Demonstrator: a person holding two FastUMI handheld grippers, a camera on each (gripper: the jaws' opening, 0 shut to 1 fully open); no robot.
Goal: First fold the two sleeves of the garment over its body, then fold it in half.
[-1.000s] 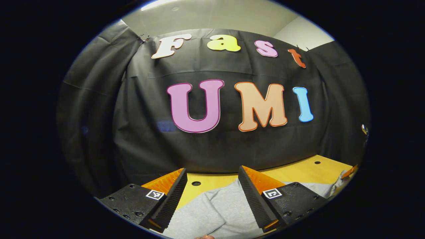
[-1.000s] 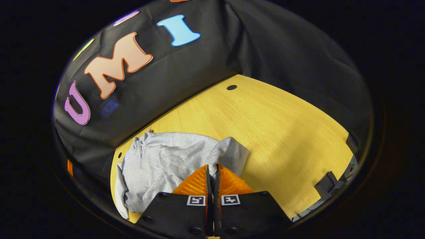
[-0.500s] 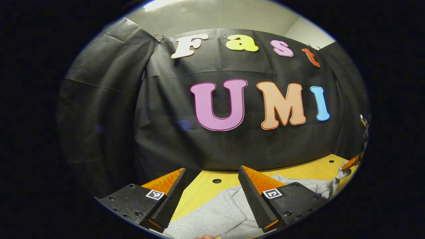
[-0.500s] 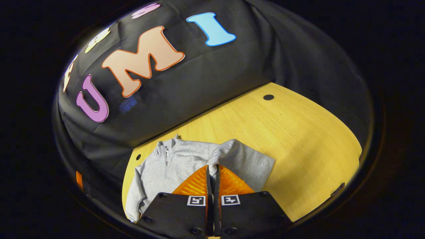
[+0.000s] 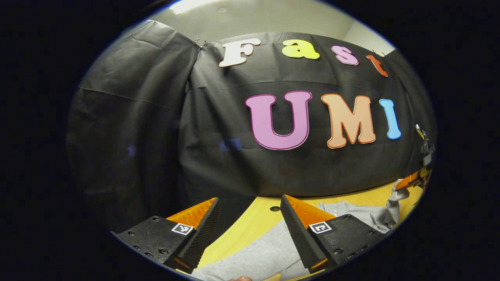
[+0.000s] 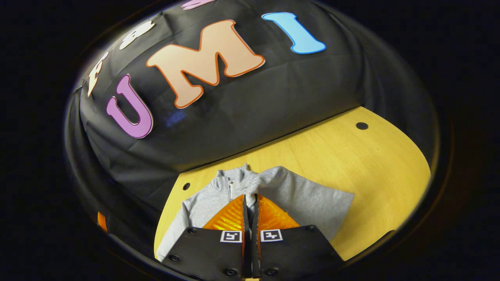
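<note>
Grey fleece garment [image 6: 297, 199] w/ short zip collar lies on yellow wood-grain surface [image 6: 371, 164], near the surface's back-left corner by the black cloth wall.

Right hand-held gripper [image 6: 250, 203]: fingers pressed together, clenched on a fold of the garment's grey sleeve cloth; a thin strip of fabric shows between the fingers. Held sleeve [image 6: 273, 177] rises to the fingertips and drapes over the garment body. Collar and zip [image 6: 229, 183] sit just left of the fingertips in the right gripper view; body fabric spreads to both sides below the fingers.

Left hand-held gripper [image 5: 250, 208]: fingers spread wide apart, released, nothing between them. Garment [image 5: 258, 253] lies under and beyond the gap, its edge running diagonally across bare surface [image 5: 250, 226]. Round hole in the surface [image 5: 275, 208] sits just ahead of the fingertips.

Left gripper view, far right edge: the other hand-held gripper [image 5: 408, 181] w/ grey sleeve cloth [image 5: 392, 203] hanging from it, raised above the garment.
</note>
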